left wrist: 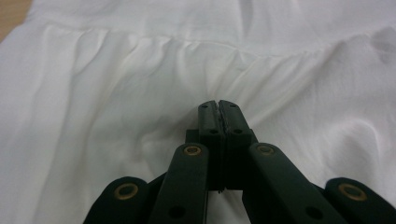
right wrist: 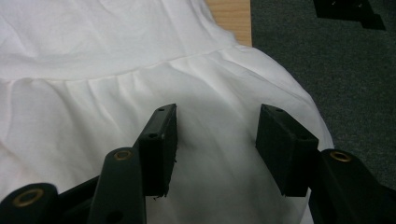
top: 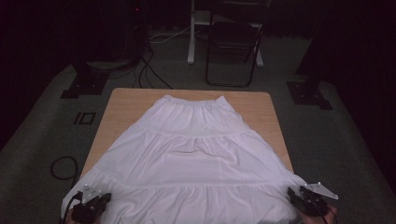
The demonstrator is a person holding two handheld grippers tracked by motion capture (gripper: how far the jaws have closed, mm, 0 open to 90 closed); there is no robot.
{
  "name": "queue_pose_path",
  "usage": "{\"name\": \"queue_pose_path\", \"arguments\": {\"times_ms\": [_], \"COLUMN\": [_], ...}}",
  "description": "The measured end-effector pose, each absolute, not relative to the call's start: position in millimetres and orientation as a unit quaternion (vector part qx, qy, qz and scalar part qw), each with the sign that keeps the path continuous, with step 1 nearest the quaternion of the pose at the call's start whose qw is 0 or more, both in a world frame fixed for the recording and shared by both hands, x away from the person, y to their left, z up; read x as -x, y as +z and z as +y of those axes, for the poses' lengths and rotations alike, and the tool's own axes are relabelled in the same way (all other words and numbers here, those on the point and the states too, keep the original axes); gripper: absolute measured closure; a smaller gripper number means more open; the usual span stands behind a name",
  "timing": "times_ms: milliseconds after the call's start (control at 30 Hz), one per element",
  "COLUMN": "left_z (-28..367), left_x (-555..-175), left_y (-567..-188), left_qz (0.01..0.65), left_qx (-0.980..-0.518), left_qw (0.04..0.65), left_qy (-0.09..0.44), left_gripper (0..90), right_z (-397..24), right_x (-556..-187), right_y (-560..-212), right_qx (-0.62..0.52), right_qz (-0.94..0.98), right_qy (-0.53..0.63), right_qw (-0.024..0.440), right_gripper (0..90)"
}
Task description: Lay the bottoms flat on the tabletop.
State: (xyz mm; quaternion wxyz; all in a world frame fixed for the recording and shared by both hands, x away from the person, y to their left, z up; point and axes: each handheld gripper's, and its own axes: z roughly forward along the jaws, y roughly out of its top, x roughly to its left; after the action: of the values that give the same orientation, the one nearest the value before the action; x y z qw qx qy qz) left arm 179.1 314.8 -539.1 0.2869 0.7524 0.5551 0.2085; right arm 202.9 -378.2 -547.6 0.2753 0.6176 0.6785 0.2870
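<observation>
Skirt (top: 196, 154) flat on table (top: 126, 100), hem corners being gripped: left gripper (left wrist: 218, 112) pinched shut, apparently without cloth, right gripper (right wrist: 217, 140) wide open over hem; next, closing right and re-biting left before lifting.

The room is dim, and its far end, behind the chair (top: 232, 46), sinks into near black in the high view. What light there is falls from overhead onto the tabletop (top: 122, 108), where the white skirt (top: 196, 154) is the brightest thing without glaring. That view is soft and a little grainy. In the gripper views the cloth is brighter, folds softly shaded, and the black jaws at the bottom are slightly blurred.
</observation>
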Motion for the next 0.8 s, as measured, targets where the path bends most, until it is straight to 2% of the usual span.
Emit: {"name": "queue_pose_path", "arguments": {"times_ms": [167,200,267,367,433,533,800], "left_z": [321,321,320,320,323,328,326], "left_x": [-176,-177,-180,-179,-176,-174,-175], "left_y": [-539,-540,-540,-537,-533,-532,-534], "left_qz": [0.569,0.575,0.579,0.567,0.566,0.574,0.572], "left_qx": [-0.741,-0.736,-0.730,-0.723,-0.708,-0.691,-0.697], "left_qw": [0.286,0.270,0.267,0.288,0.311,0.328,0.326], "left_qy": [0.214,0.235,0.244,0.269,0.285,0.292,0.283], "left_gripper": [89.2,88.4,86.7,71.2,65.0,60.8,58.4], "right_z": [-378,-379,-379,-380,-380,-380,-379], "right_x": [-201,-200,-198,-195,-192,-190,-189], "right_y": [-548,-549,-550,-549,-548,-547,-548], "right_qx": [-0.619,-0.620,-0.622,-0.621,-0.619,-0.617,-0.610], "right_qz": [0.679,0.679,0.677,0.672,0.669,0.665,0.667], "right_qy": [0.285,0.286,0.288,0.291,0.296,0.301,0.306], "right_qw": [0.272,0.269,0.269,0.278,0.285,0.293,0.299], "right_gripper": [47.8,47.5,47.5,47.6,47.6,47.6,47.5]}}
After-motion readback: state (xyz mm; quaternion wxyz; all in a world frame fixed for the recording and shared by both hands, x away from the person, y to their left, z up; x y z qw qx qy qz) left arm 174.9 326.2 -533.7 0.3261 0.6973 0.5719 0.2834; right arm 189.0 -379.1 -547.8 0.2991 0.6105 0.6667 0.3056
